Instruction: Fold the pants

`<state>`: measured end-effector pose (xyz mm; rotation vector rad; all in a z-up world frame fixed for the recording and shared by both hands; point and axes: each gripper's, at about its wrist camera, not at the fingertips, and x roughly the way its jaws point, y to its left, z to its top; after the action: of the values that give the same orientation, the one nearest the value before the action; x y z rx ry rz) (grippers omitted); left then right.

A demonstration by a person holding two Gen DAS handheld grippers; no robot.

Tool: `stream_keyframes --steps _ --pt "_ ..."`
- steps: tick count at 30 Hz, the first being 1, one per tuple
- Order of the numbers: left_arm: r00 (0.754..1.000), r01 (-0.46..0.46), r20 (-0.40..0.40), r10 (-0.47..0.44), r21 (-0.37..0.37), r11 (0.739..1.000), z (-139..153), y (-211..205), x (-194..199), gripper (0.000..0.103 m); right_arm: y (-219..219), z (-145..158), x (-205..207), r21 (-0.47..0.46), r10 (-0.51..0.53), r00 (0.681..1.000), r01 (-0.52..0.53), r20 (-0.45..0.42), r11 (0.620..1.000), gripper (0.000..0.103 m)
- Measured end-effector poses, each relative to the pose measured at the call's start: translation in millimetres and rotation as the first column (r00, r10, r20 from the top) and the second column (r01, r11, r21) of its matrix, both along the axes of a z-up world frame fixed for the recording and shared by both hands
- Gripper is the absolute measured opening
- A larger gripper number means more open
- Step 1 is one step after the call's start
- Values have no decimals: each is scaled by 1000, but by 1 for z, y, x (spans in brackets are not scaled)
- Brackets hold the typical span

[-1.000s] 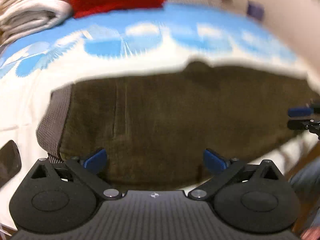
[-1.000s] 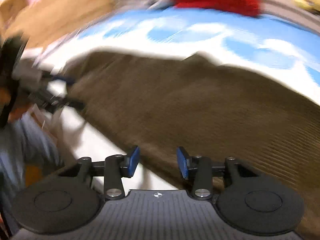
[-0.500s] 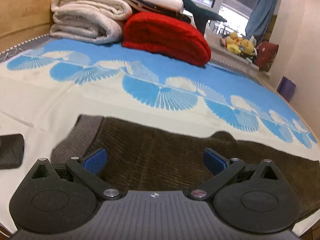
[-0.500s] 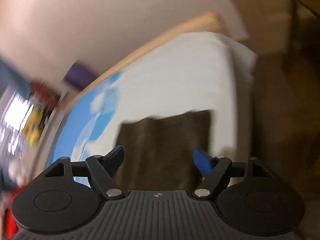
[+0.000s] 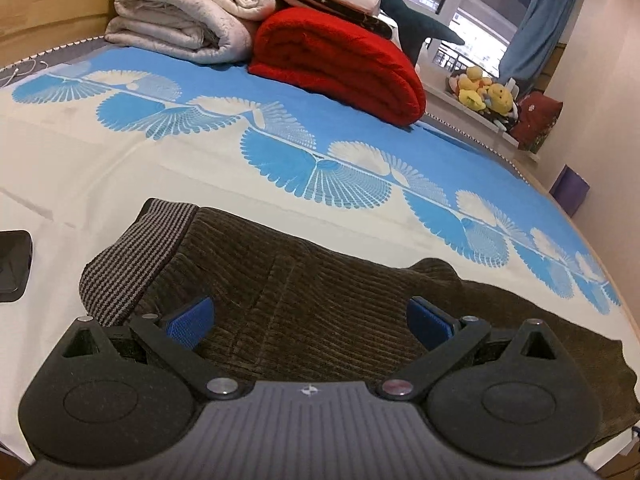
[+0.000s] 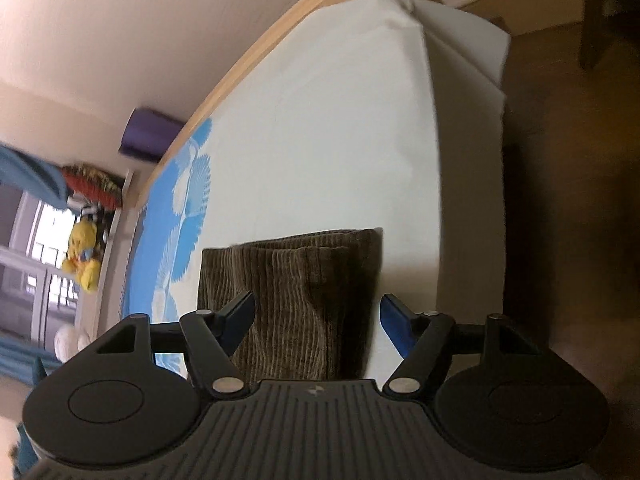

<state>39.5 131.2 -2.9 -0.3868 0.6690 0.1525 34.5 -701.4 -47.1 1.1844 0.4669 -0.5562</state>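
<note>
Bed (image 5: 120, 168) w/ blue-fan sheet; pants (image 5: 320, 304) lay flat at its near edge, waistband at 9 o'clock. Left gripper (image 5: 308, 320) gaped wide, empty, over the waist. Right gripper (image 6: 316, 316), jaws just eased inward, straddled the hem, no grip. Step: pre-grasp; next, prob. pinch both ends and fold.

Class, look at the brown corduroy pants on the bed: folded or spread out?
Folded lengthwise: the brown corduroy pants lie as one narrow strip, legs stacked, two cuff layers showing.
</note>
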Motion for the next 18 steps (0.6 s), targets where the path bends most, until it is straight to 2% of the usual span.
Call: stream_keyframes --steps 3,7,9,12,13,14,16,18 --pt "1000 22 -14 -21 16 1000 -4 -7 2 103 1 4 1 -32 13 1000 -13 -8 999 72" --pt "998 53 -33 -52 37 998 -10 -18 7 103 4 6 12 -90 45 999 -46 -11 995 84" --pt "997 72 -29 -71 28 997 -10 -23 8 103 9 8 18 -124 55 998 -58 -23 991 85" --pt "995 101 -24 -100 24 995 -10 -29 10 103 17 12 26 -147 118 993 -119 -19 982 75" --pt "994 111 -23 -110 37 993 -10 -33 10 103 19 12 28 -155 120 992 -123 -31 980 74" --pt "993 120 -25 -119 52 991 -9 -36 10 103 19 12 29 -158 113 992 -121 -55 980 74" --pt "990 135 -41 -132 82 987 -10 -42 11 103 19 10 29 -161 82 994 -93 -69 983 67" --pt "988 143 -65 -137 100 985 -12 -46 12 103 18 10 28 -156 42 997 -52 -68 986 67"
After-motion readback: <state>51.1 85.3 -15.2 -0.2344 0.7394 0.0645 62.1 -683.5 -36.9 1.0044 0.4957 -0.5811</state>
